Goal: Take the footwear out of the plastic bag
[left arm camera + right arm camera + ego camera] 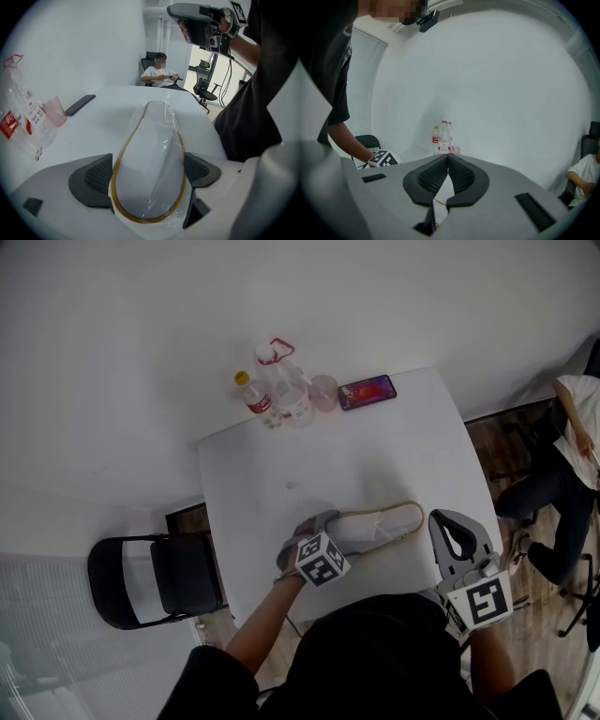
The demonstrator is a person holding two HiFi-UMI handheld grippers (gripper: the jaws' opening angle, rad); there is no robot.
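Head view shows a white slipper (380, 524) in a clear plastic bag (165, 108) lying on the white table (281, 465) between the left gripper's (317, 529) spread jaws, possibly grazing them, with the right gripper (457, 526) pressed together, empty, just beside.

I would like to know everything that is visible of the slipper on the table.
The slipper is flat and white, with a thin tan trim round its edge; it looks like soft cloth. A clear, crinkled plastic bag wraps it. It lies flat on the white table, near the person's side. One end sits between the wide-spread fingers of the left gripper.
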